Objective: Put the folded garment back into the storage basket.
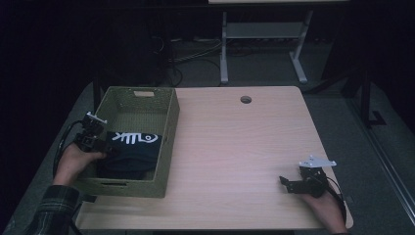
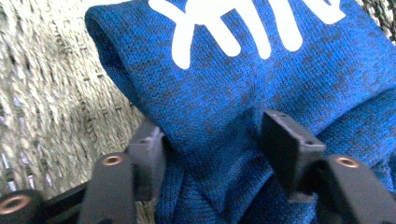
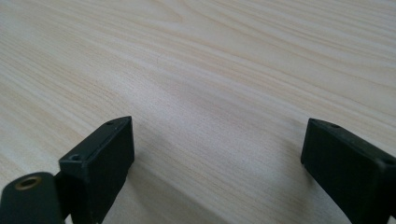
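Observation:
A dark blue knitted garment [image 1: 133, 147] with white lettering lies folded inside the woven green basket [image 1: 170, 128] at the table's left. My left gripper [image 1: 104, 146] reaches into the basket from its left side. In the left gripper view a fold of the blue garment [image 2: 224, 88] sits between the parted jaws of my left gripper [image 2: 217, 151], and the jaws stand open around it. The basket's woven wall [image 2: 51, 93] is close behind. My right gripper [image 1: 286, 183] rests near the table's front right, open, with bare wood [image 3: 210, 70] between its jaws [image 3: 217, 149].
The light wooden table [image 1: 235, 137] has a round cable hole [image 1: 245, 99] near its far edge. Beyond it stand a white frame's legs [image 1: 224, 54] and cables on a dark floor. The table's front edge runs just below both hands.

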Demonstrator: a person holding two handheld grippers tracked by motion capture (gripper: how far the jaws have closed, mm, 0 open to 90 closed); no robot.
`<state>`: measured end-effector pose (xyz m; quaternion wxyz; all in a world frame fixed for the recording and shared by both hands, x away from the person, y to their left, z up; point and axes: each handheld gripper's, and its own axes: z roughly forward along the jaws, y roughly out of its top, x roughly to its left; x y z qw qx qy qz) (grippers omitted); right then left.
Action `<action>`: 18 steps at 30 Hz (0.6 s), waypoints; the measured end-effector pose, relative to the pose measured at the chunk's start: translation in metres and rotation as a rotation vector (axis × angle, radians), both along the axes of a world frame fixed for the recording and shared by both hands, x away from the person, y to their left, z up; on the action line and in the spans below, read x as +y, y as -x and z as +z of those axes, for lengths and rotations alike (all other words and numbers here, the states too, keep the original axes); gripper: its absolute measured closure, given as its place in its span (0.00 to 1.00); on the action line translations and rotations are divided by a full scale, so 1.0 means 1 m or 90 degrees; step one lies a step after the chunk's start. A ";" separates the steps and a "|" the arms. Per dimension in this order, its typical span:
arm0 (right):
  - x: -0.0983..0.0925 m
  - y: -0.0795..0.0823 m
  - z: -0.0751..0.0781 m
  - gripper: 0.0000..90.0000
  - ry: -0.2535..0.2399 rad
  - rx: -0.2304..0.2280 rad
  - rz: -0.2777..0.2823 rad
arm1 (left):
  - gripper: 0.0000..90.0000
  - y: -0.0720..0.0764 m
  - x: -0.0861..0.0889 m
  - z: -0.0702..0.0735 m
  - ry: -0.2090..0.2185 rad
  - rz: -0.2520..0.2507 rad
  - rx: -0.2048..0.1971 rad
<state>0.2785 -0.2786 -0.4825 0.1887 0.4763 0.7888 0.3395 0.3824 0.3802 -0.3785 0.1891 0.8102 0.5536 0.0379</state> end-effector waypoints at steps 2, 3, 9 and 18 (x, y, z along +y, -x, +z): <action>0.000 0.000 0.000 0.10 0.000 0.000 0.000 | 0.41 0.001 0.000 0.001 -0.003 0.006 -0.004; 0.000 0.000 0.000 0.10 0.000 0.000 0.000 | 0.38 0.001 0.000 0.001 -0.004 0.011 -0.006; 0.000 0.000 0.000 0.10 0.000 0.000 0.000 | 0.28 0.004 0.001 0.007 0.004 0.007 -0.021; 0.000 0.000 0.000 0.10 0.000 0.000 0.000 | 0.15 0.005 -0.001 0.017 0.013 0.014 -0.063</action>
